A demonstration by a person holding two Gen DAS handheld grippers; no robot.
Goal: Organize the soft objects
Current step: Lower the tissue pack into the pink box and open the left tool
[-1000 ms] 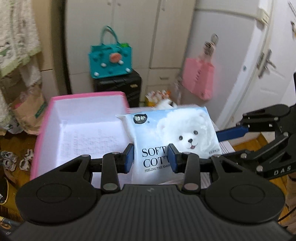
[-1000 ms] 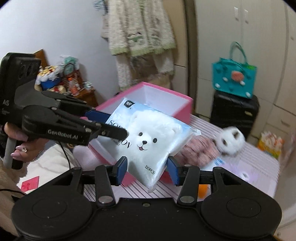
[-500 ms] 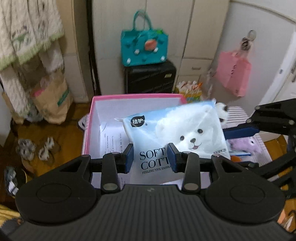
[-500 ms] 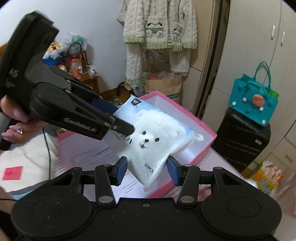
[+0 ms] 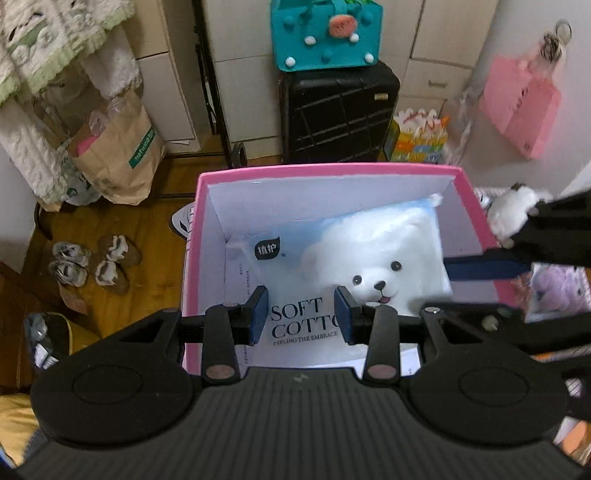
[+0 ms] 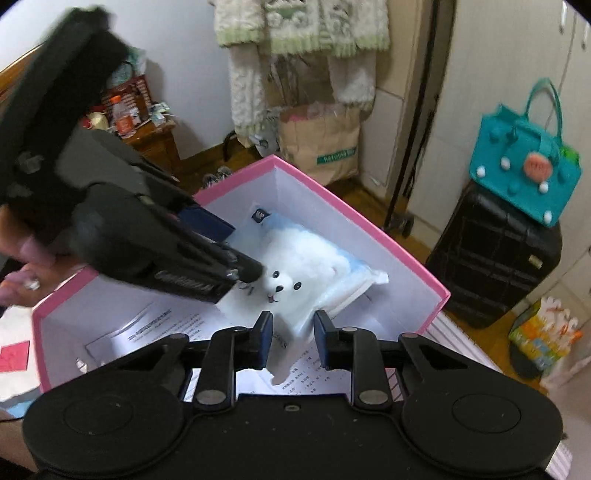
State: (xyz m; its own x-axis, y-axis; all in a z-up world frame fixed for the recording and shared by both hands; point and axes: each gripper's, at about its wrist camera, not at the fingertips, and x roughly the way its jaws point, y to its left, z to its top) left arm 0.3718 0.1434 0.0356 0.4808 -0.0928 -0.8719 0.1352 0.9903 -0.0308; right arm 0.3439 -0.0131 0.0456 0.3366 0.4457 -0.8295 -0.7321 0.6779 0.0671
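Note:
A tissue pack (image 5: 369,251) printed with a white bear lies tilted inside the pink box (image 5: 325,168), its far corner close to the back wall. My left gripper (image 5: 301,317) is shut on the pack's near edge, over the lettering. The right gripper (image 6: 293,339) has its jaws closing, with a corner of the pack (image 6: 314,258) filling the gap between the pads. In the left wrist view one right finger (image 5: 480,267) lies against the pack's right edge. The right wrist view shows the left gripper (image 6: 251,271) reaching down into the box (image 6: 351,206) from the left.
A printed sheet (image 6: 147,325) covers the box floor. A white plush (image 5: 513,210) and a purple plush (image 5: 557,291) lie right of the box. Behind stand a black suitcase (image 5: 338,110) with a teal bag (image 5: 325,33), a paper bag (image 5: 118,147) and slippers (image 5: 92,264).
Both grippers carried the pack over the pink box and lowered it inside. The right jaws have narrowed on the pack's corner.

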